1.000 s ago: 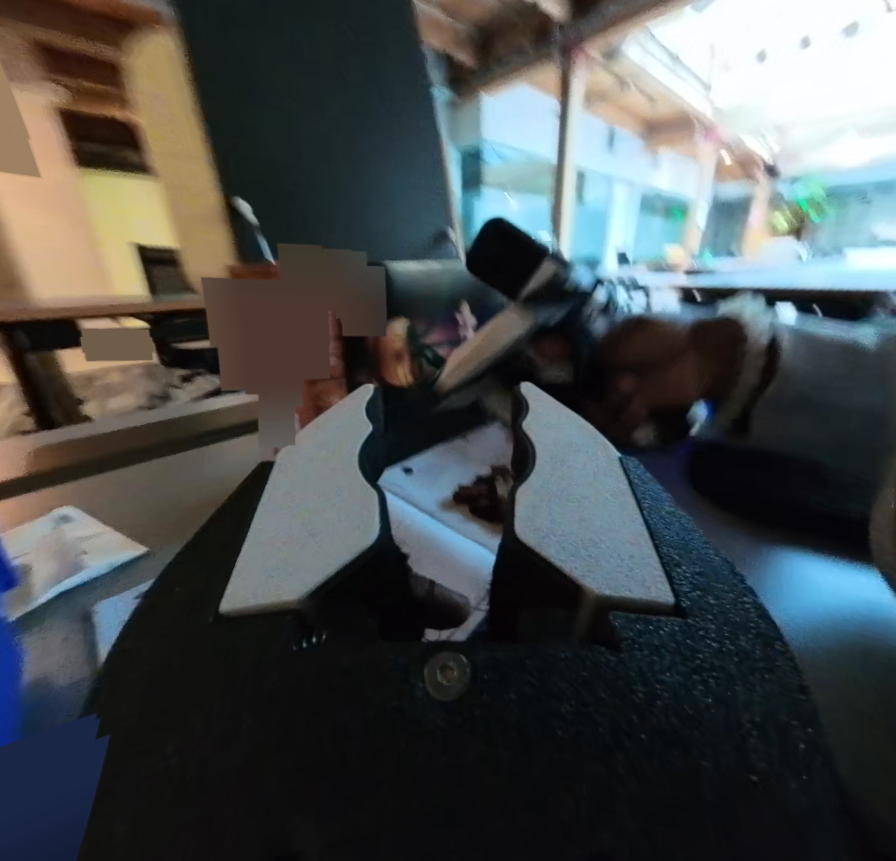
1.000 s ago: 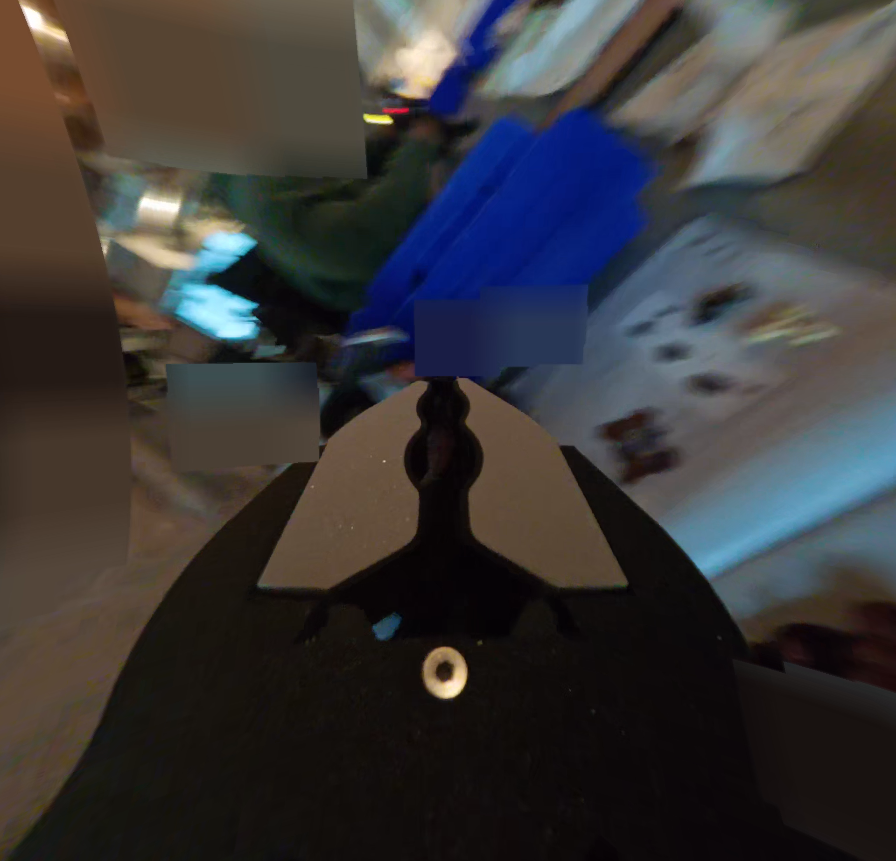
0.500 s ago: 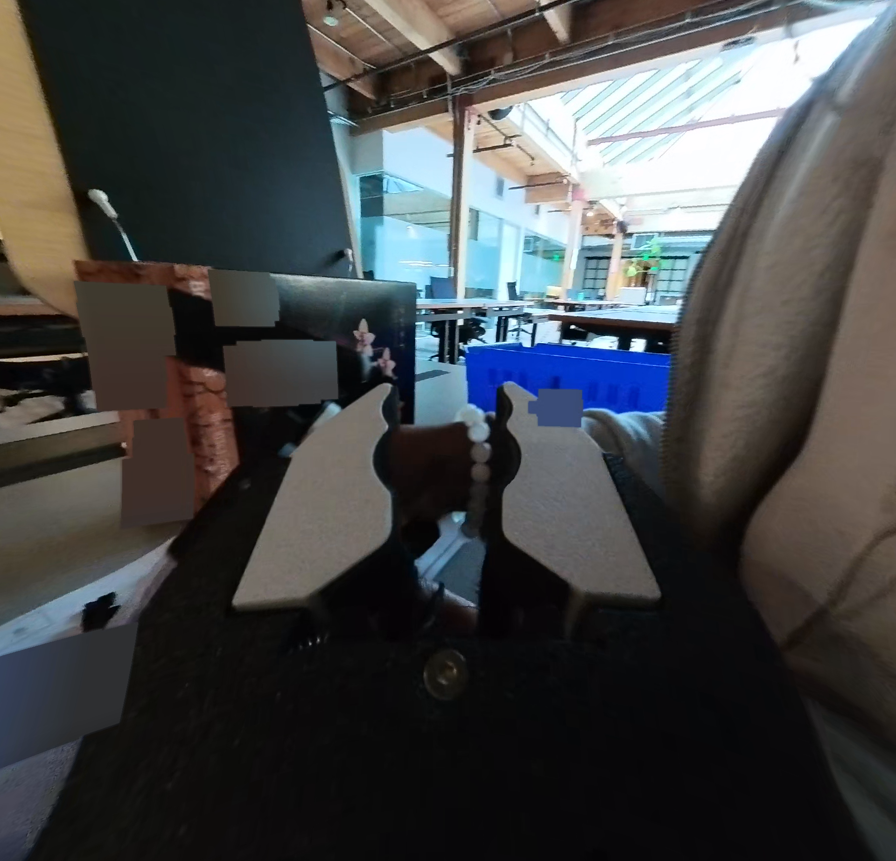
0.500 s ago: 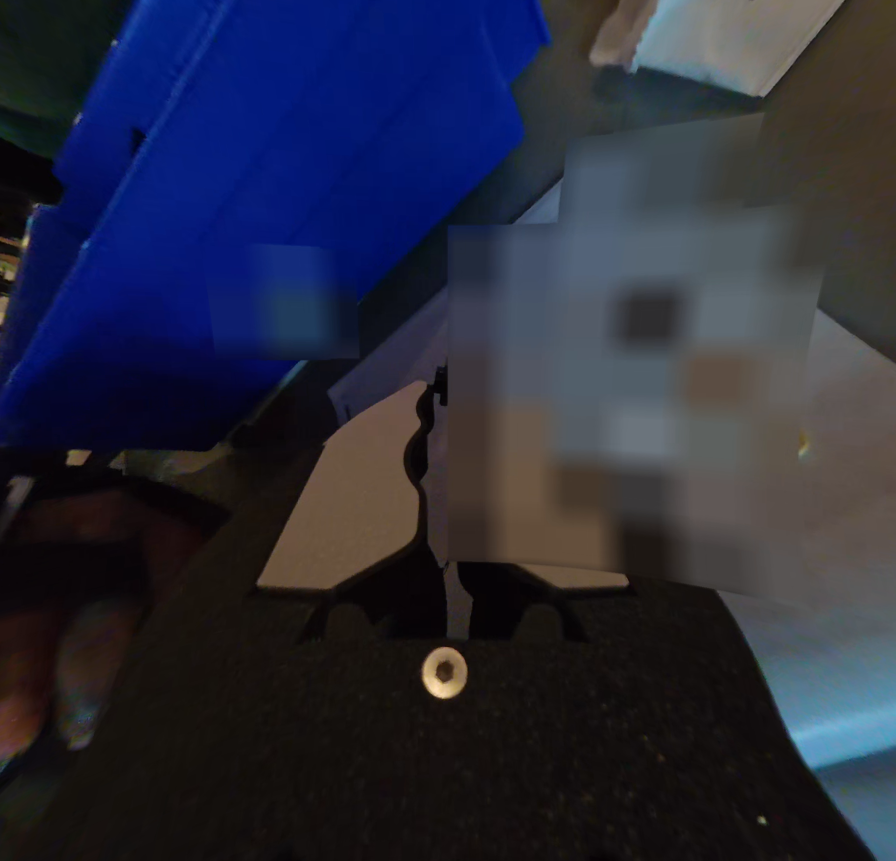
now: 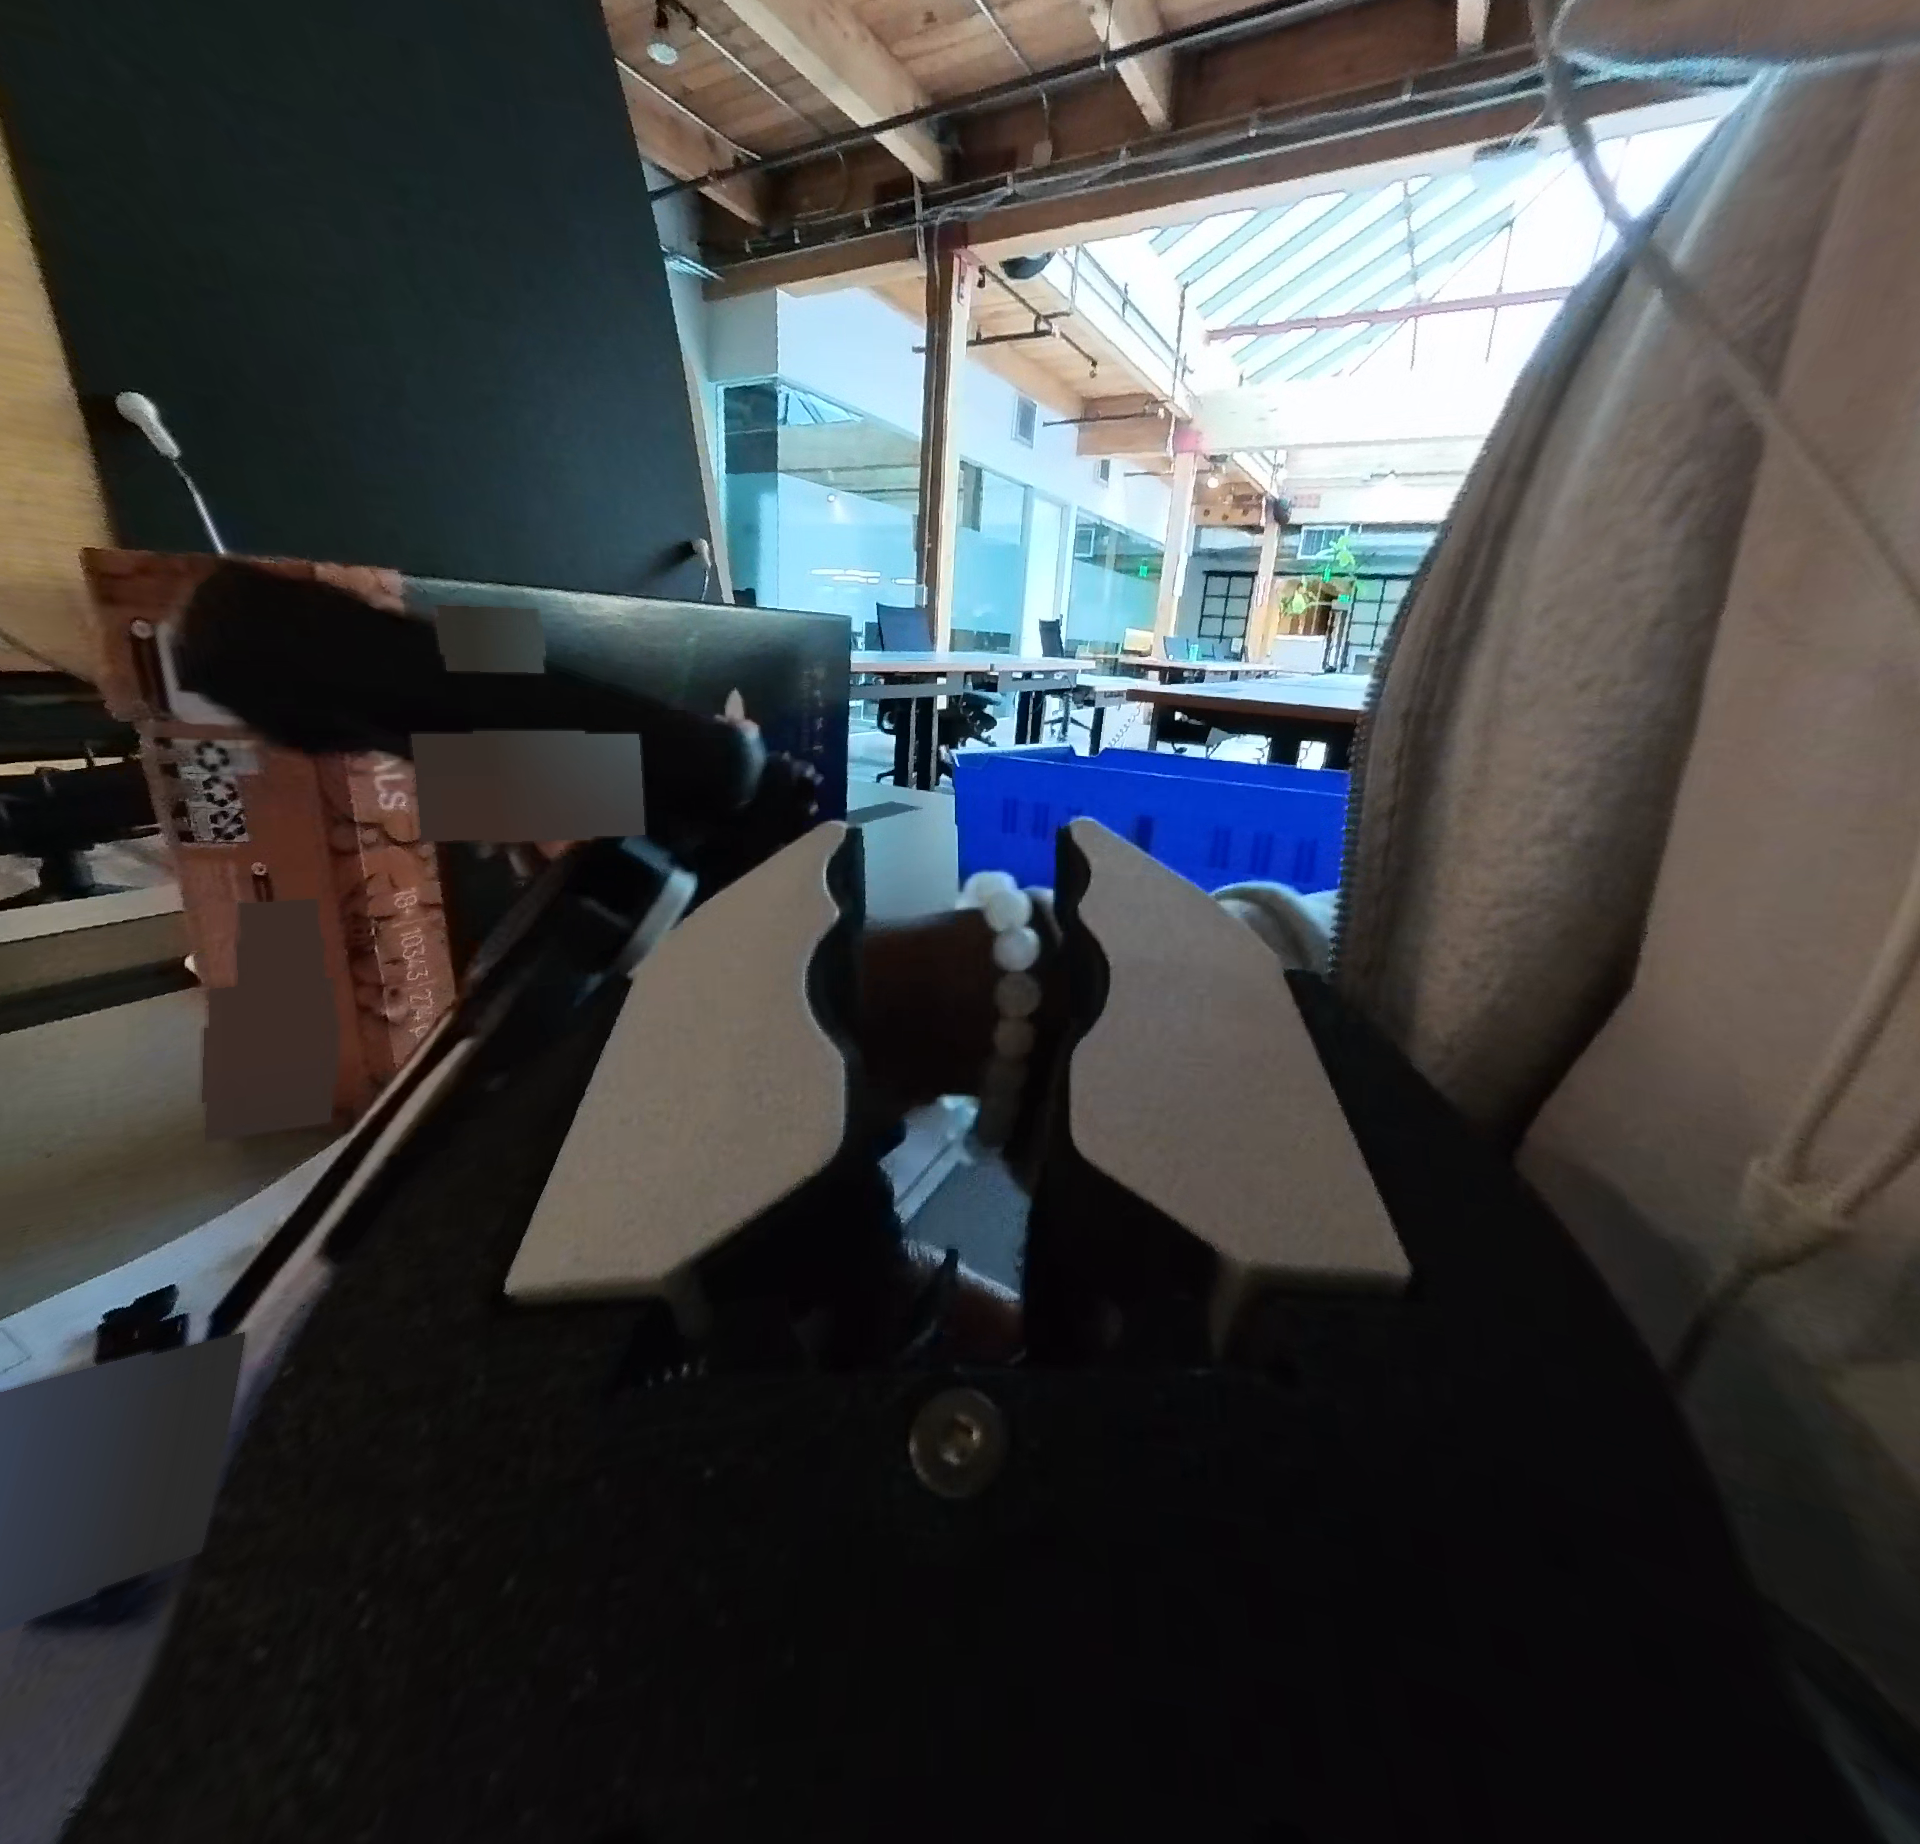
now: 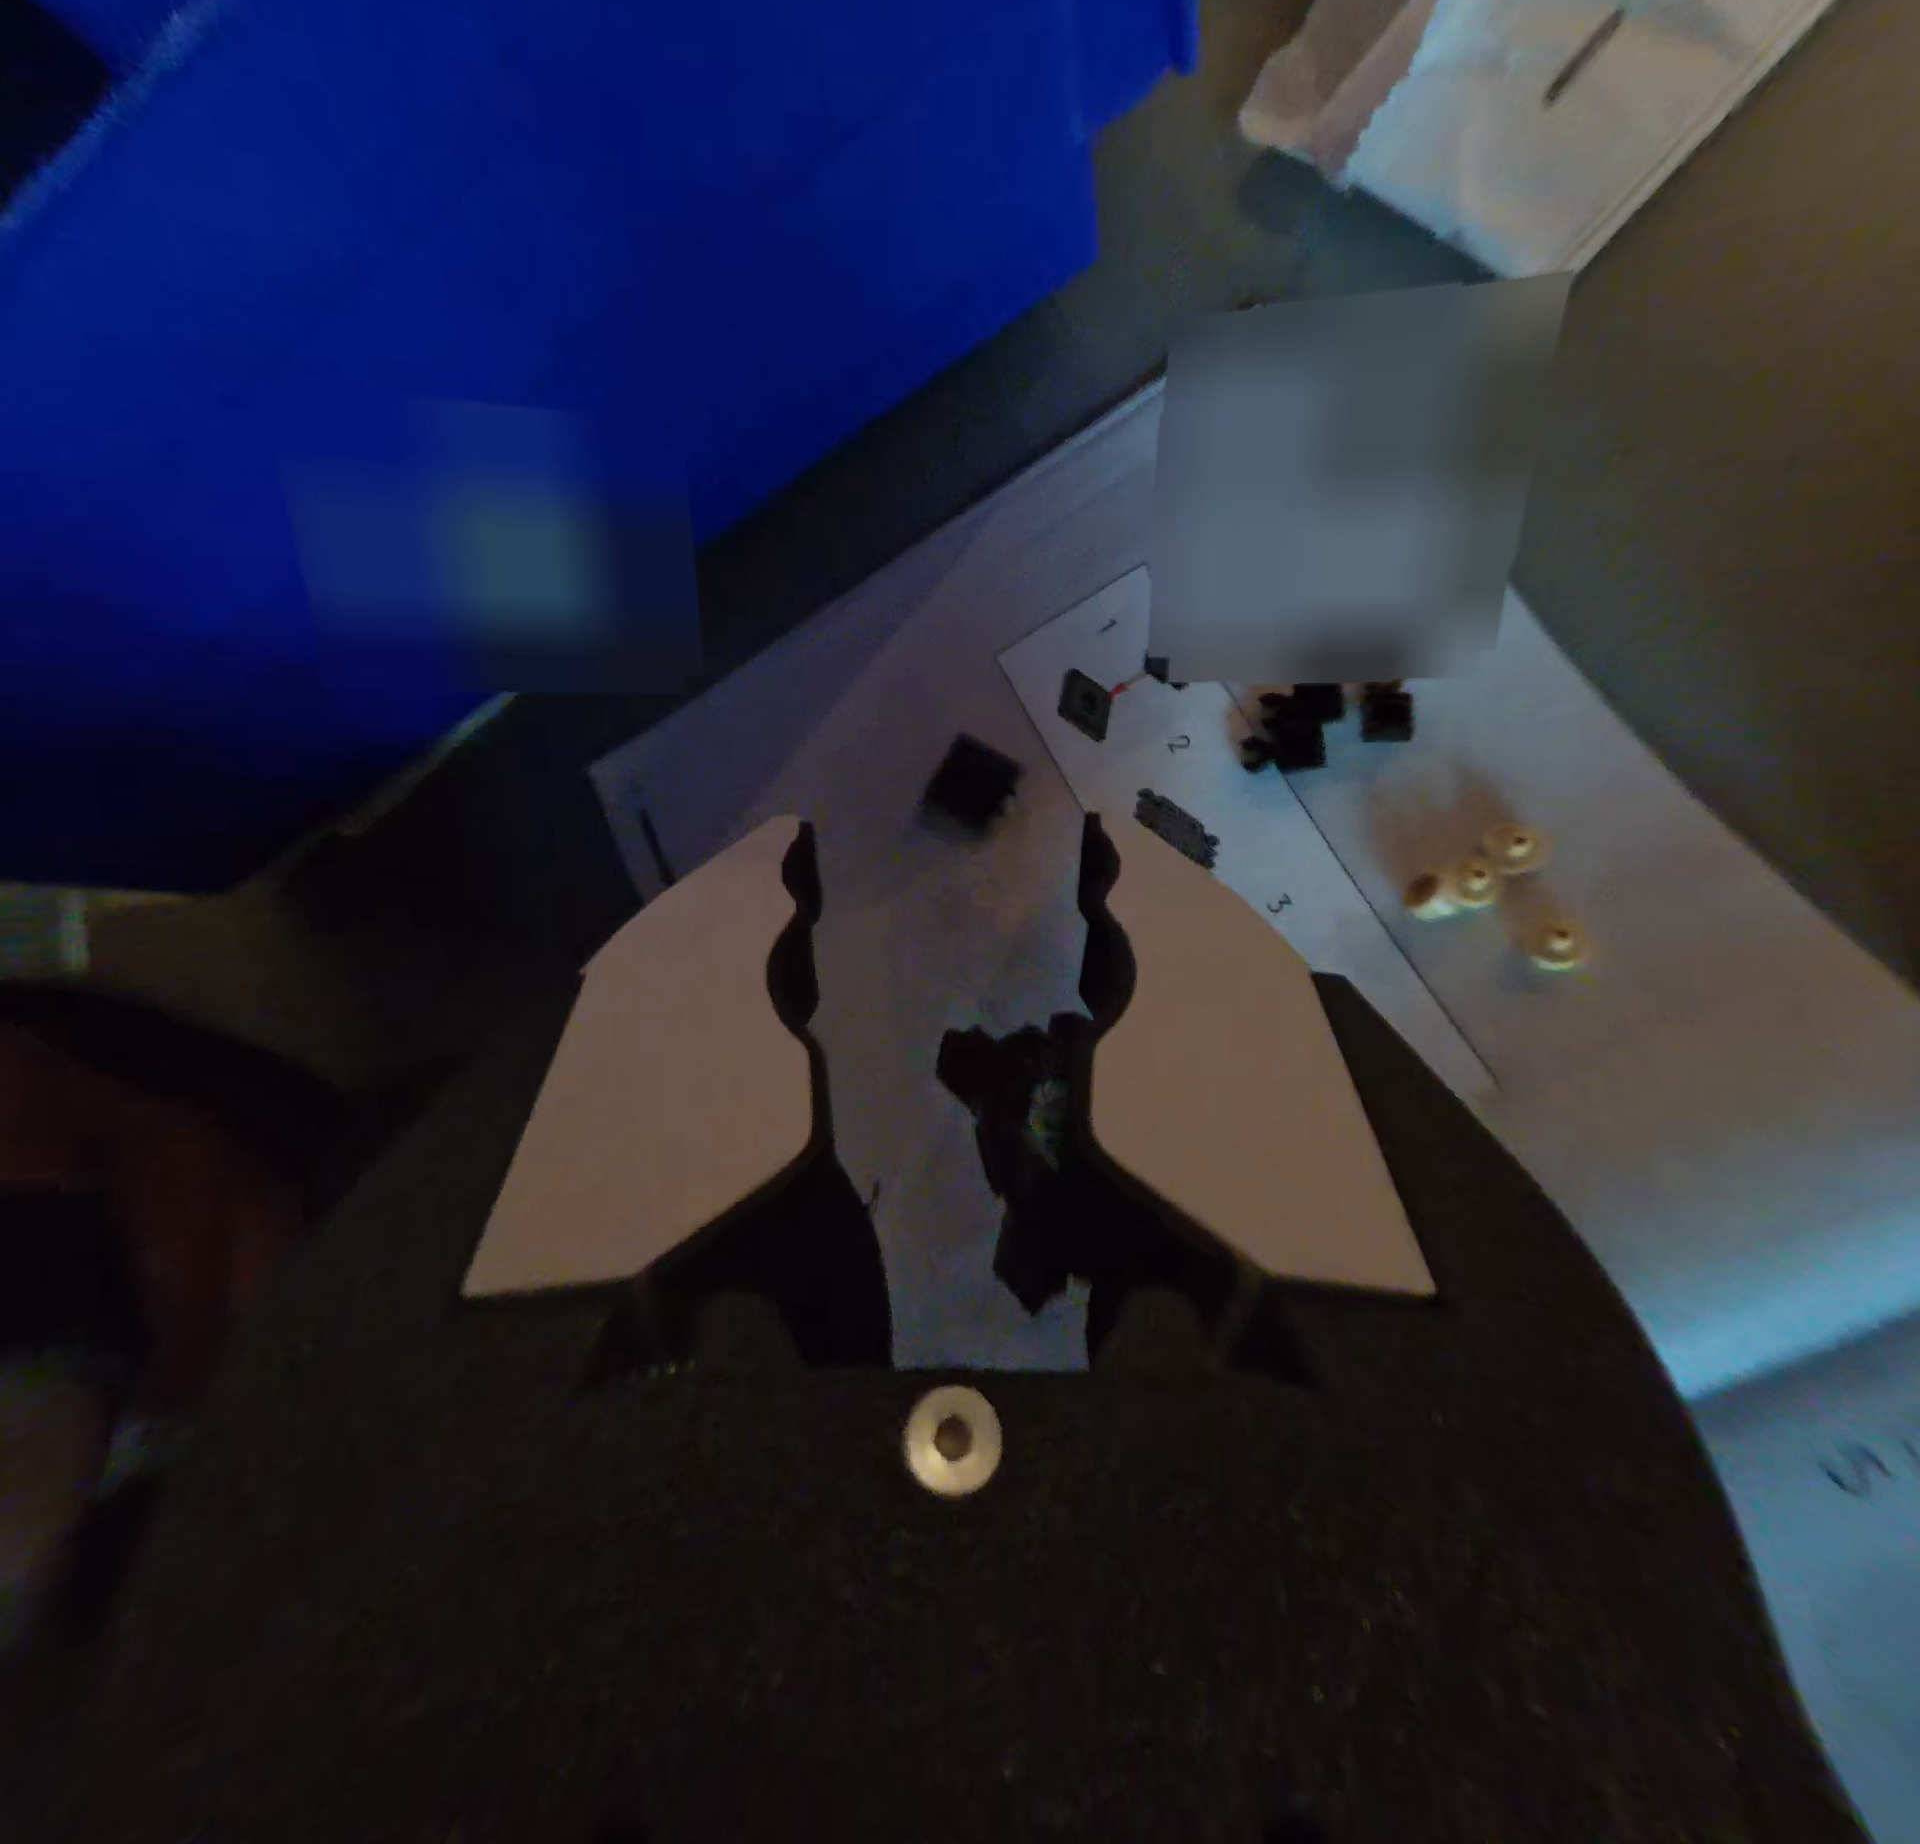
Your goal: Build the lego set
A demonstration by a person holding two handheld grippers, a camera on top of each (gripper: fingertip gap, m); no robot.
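My right gripper (image 6: 940, 828) is open above a white printed sheet (image 6: 914, 963). A small black square part (image 6: 971, 792) lies on the sheet just beyond its fingertips. A dark clump of small black pieces (image 6: 1023, 1098) shows between the fingers, close to the right one; nothing is pinched. My left gripper (image 5: 956, 844) is open and holds nothing. Through its gap I see a person's wrist (image 5: 920, 984) with a white bead bracelet (image 5: 1013, 947), lying beyond the fingers.
On the sheet lie a pile of black parts (image 6: 1299, 729) and several cream beads (image 6: 1475, 880). A blue bin (image 6: 520, 236) stands beside the sheet, also seen in the left wrist view (image 5: 1164, 823). A printed box (image 5: 353, 838) stands left; a beige sleeve (image 5: 1662, 755) fills the right.
My right gripper's jaws have gone from shut to open as it swung over the white sheet. My left gripper's jaws narrowed a little; its view rose from the table to the room.
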